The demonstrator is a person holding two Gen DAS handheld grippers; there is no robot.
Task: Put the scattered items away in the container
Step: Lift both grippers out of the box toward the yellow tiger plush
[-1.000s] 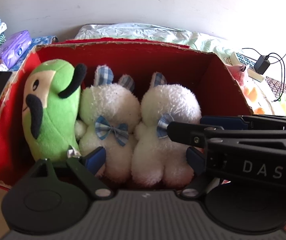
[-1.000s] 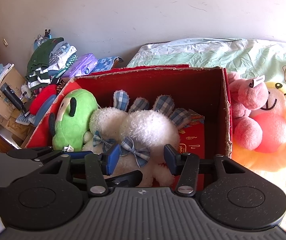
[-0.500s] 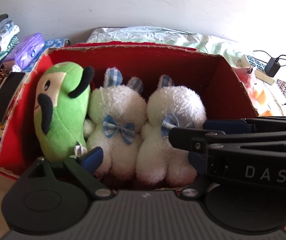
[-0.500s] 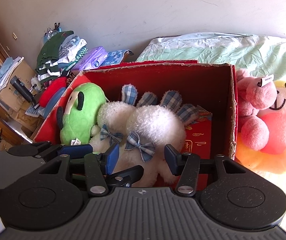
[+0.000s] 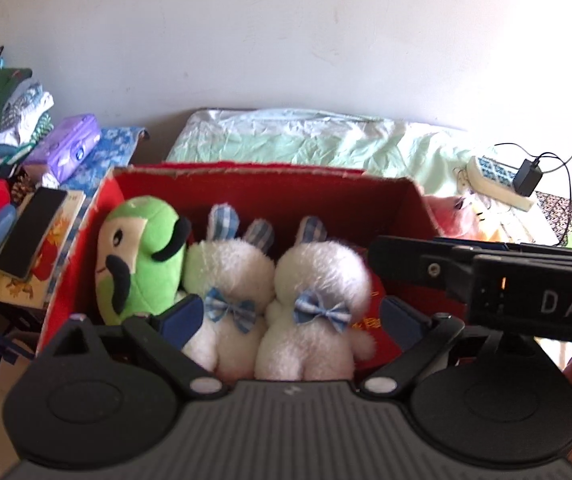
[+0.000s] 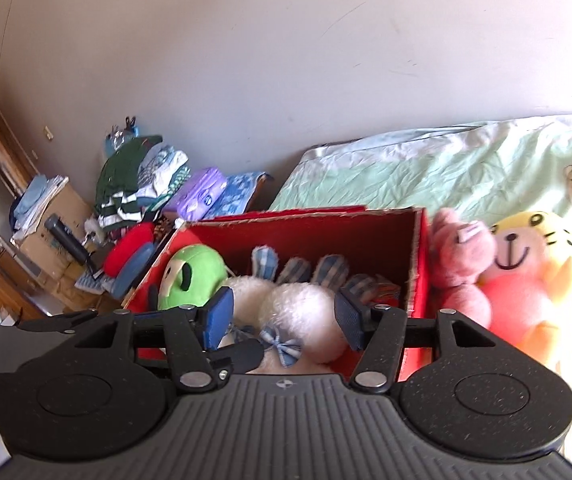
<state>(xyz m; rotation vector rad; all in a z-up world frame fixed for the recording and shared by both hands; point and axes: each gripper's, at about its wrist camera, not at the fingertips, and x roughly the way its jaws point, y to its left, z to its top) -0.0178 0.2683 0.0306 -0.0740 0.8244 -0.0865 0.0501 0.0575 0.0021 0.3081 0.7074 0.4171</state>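
Note:
A red cardboard box (image 5: 269, 196) (image 6: 310, 232) holds a green plush (image 5: 137, 256) (image 6: 191, 276) at its left and two white bunnies with blue checked bows (image 5: 229, 284) (image 5: 318, 292) (image 6: 302, 312) side by side. My left gripper (image 5: 292, 312) is open above the box's near edge, empty. My right gripper (image 6: 283, 316) is open too, over the bunnies, holding nothing. Outside the box, against its right wall, lie a pink plush (image 6: 462, 264) and a yellow-and-pink plush (image 6: 526, 276) on the bed.
A green bedsheet (image 5: 306, 136) spreads behind the box. A power strip with charger (image 5: 502, 178) lies at the right. Left of the box are a phone on a book (image 5: 31, 236), a purple tissue pack (image 5: 65, 148), folded clothes (image 6: 133, 184) and cardboard boxes (image 6: 49, 224).
Both grippers have pulled back and risen from the box, so it looks smaller and lower, with more wall in view. The toys in the box stay put.

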